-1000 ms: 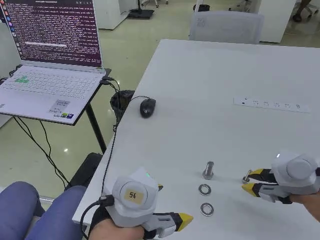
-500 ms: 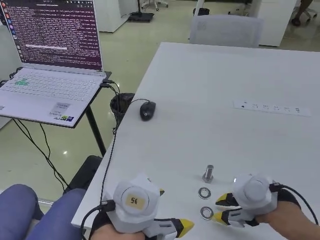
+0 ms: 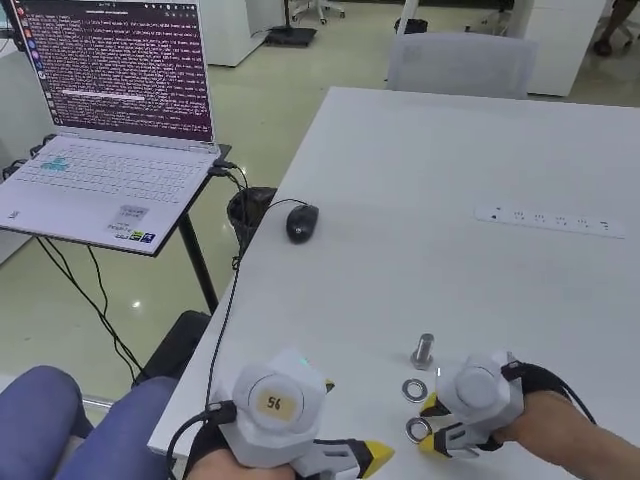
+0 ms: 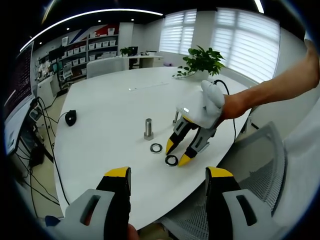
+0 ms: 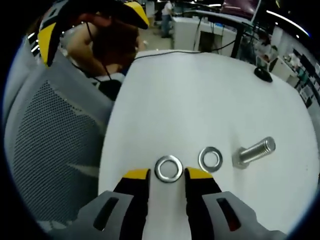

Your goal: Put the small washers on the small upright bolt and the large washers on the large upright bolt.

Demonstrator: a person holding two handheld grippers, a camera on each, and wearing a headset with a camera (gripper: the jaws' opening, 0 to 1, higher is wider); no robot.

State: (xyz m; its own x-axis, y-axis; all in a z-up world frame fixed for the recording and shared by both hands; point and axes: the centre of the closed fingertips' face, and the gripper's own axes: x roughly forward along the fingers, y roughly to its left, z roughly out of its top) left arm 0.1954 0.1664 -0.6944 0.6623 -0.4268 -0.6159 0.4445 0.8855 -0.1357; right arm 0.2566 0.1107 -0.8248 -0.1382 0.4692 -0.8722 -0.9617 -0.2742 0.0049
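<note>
Just behind the near washer (image 5: 168, 167), the right claw (image 5: 167, 176), jaws narrowly apart.

Left gripper (image 4: 169, 173) held low and level, jaws wide apart. Right gripper (image 3: 429, 426) angled downward, pointing leftward, jaws narrowly parted.

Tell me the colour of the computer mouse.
The mouse is black; the head view shows it best.

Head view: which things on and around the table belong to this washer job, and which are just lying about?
Job: upright bolt; near washer, just ahead of the right gripper; far washer, beside the bolt; left gripper, open.
Lying about: computer mouse; power strip; laptop; office chair.
</note>
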